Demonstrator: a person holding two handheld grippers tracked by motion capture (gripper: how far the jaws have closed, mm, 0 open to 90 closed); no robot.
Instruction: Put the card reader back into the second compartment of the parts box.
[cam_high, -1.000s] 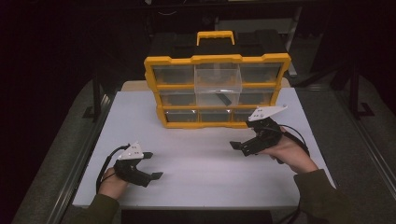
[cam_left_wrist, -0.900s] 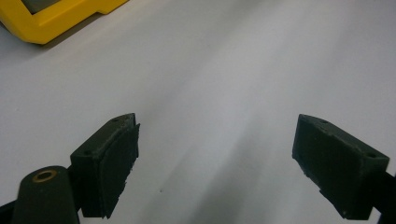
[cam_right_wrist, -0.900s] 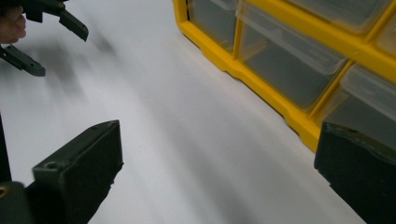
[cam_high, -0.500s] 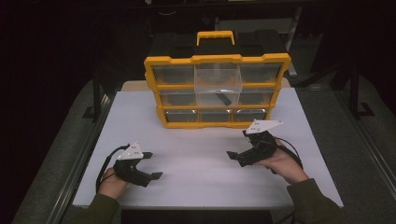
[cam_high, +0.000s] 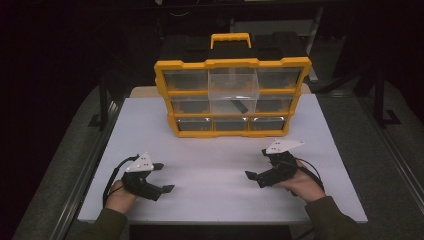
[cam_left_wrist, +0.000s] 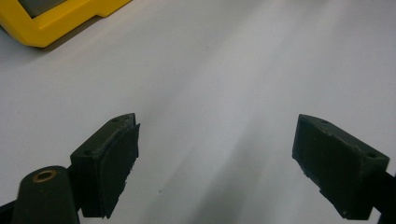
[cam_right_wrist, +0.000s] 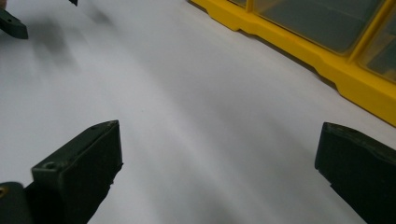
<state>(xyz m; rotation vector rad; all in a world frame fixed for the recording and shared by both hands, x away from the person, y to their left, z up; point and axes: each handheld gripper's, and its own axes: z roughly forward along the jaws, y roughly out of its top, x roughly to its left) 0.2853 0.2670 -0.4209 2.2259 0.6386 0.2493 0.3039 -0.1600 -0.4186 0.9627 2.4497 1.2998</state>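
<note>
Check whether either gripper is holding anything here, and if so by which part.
Nothing is held. The left gripper and the right gripper both rest open over the white table, with bare surface between their fingers.

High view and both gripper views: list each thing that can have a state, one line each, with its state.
Left tool: open, empty, low over the white table.
Right tool: open, empty, apart from the organizer.
Yellow organizer: upright at the table's far side, handle up.
Middle clear drawer: pulled forward from the organizer's face, a dark item inside.
Other drawers: pushed in.
</note>
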